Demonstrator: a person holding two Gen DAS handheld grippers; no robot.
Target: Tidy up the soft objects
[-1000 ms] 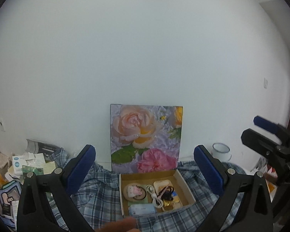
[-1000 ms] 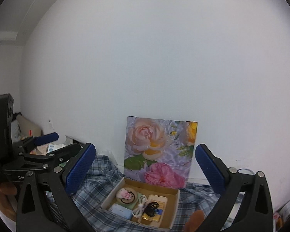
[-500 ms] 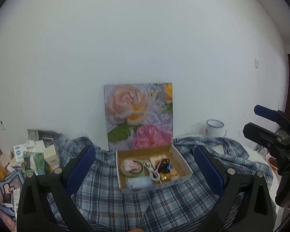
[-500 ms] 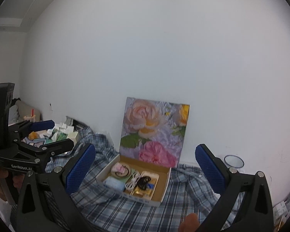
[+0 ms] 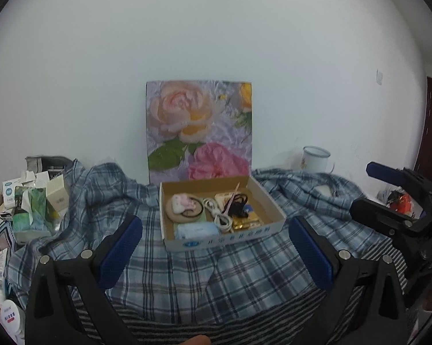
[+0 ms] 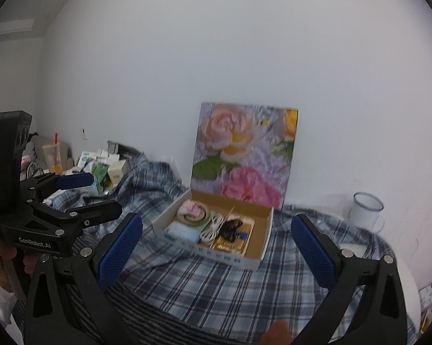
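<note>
You had a blue-and-white plaid shirt [image 5: 244, 273] spread, rumpled, over the surface in front of you, bunched into folds at the back left and back right. On it sat a shallow open cardboard box [image 5: 220, 241], its flowered lid [image 5: 200, 128] standing upright against the wall. Inside, at the left, lay a pink-and-white soft piece [image 5: 184, 202] on a round tan pad, with a pale blue packet [image 5: 195, 230] in front of it; coiled white cable [image 5: 216, 210] and black cord [image 5: 239, 208] lay tangled in the middle.
</note>
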